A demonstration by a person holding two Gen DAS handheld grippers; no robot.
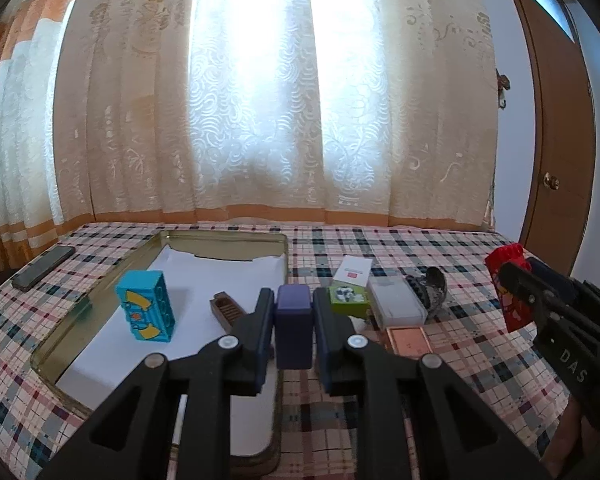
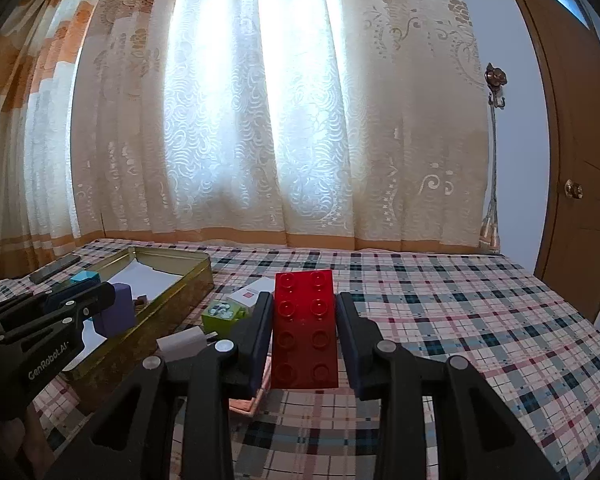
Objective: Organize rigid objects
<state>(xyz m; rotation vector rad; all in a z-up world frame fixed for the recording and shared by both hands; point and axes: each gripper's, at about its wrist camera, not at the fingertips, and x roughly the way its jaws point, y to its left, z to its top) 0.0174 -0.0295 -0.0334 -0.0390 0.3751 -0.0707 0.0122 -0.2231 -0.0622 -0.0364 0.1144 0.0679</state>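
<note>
My left gripper (image 1: 293, 295) is shut on a purple block (image 1: 294, 332), held upright above the right rim of a gold tin tray (image 1: 100, 280). The tray is lined with white paper. A blue printed brick (image 1: 146, 306) stands in it, and a small brown wooden piece (image 1: 226, 312) lies beside the brick. My right gripper (image 2: 304, 299) is shut on a red studded brick (image 2: 304, 332), held above the plaid cloth to the right of the tray (image 2: 172, 300). In the right wrist view the left gripper (image 2: 100, 300) and its purple block (image 2: 118, 314) show at the left.
Between the two grippers a green box (image 1: 348, 298), a white box (image 1: 396, 306), a white card (image 1: 354, 270), a copper-coloured square (image 1: 408, 340) and a patterned dark object (image 1: 430, 286) lie on the plaid cloth (image 2: 480, 320). A phone (image 1: 44, 266) lies left of the tray. Curtains hang behind, and a door is at the right.
</note>
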